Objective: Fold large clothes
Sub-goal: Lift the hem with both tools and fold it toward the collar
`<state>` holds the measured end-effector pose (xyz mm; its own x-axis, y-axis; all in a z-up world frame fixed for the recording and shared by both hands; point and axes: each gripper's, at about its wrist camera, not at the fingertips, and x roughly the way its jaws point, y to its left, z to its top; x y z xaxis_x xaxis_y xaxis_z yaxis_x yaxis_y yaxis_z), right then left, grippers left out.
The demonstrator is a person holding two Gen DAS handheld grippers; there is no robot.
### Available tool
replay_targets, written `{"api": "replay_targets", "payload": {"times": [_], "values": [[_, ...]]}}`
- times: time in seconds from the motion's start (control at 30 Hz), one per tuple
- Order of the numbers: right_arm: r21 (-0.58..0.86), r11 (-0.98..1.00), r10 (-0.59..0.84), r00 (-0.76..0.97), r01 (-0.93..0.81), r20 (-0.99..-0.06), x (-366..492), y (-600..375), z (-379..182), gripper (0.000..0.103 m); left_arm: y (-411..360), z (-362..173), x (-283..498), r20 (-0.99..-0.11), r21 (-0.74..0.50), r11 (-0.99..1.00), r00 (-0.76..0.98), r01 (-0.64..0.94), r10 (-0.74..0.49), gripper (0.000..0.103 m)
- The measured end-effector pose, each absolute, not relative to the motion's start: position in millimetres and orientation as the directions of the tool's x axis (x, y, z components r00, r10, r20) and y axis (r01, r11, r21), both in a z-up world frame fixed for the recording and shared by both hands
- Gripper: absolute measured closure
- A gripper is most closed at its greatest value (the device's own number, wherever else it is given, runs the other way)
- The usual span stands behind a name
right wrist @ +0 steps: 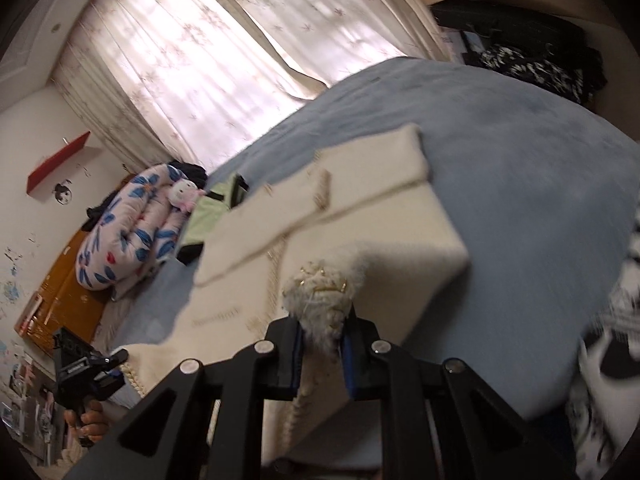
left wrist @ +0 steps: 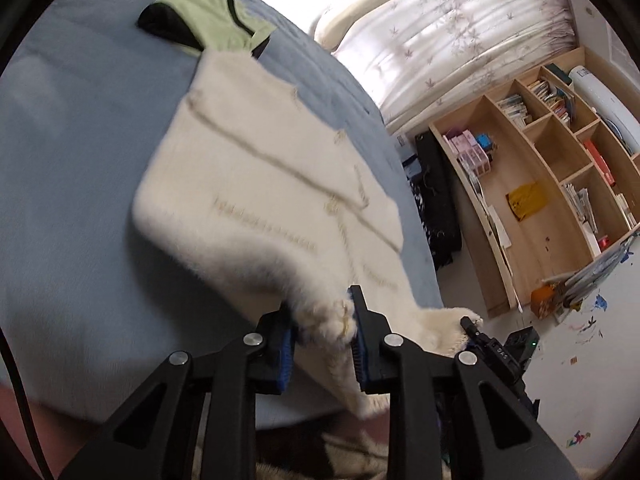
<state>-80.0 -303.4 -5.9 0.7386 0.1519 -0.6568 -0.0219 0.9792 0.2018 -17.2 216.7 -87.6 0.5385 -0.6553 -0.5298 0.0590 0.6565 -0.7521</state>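
Observation:
A cream knitted sweater [left wrist: 260,168] with thin beige stripes lies partly folded on the blue bed [left wrist: 80,160]. Its near edge is lifted off the cover. My left gripper [left wrist: 320,304] is shut on a bunched corner of that edge, blue pads pressing the fuzzy fabric. The right gripper [left wrist: 472,328] pinches the other corner, further right. In the right wrist view my right gripper [right wrist: 324,316] is shut on a wad of the sweater [right wrist: 360,216], which rises toward it in a slope. The left gripper [right wrist: 108,360] shows at lower left, held by a hand [right wrist: 88,424].
A green and black garment [left wrist: 204,16] lies beyond the sweater. A rolled flowered quilt [right wrist: 128,228] with a soft toy sits at the bed's head. A wooden bookshelf [left wrist: 540,184] and dark bags [left wrist: 436,200] stand past the bed's edge. Curtains [right wrist: 200,60] cover the window.

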Motion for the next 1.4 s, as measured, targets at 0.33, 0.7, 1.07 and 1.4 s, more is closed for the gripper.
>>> {"api": "replay_targets", "payload": {"times": [0.33,0.7,1.07,1.4], "values": [[0.217,0.973,0.094,0.719,0.081,-0.689,48,-318,13,0.087,235,-64,102,-0.562,-0.718,0.694,0.632,-0.053,-0.533,0.075],[0.120,0.977,-0.005,0.574,0.179,-0.819,117,-370,-33,0.044,256,-128,170,-0.694,-0.645,0.750,0.523,-0.146,-0.495,0.054],[0.044,0.999,0.039,0.366,0.005,-0.930,140,-362,-91,0.044,210,-163,204,-0.790,-0.522,0.845,0.308,0.117,-0.531,0.045],[-0.067,0.988,-0.013,0.360,-0.137,-0.933,146,-341,-99,0.066,172,-174,203,-0.897,-0.292,0.863,0.196,0.412,-0.397,0.040]]}}
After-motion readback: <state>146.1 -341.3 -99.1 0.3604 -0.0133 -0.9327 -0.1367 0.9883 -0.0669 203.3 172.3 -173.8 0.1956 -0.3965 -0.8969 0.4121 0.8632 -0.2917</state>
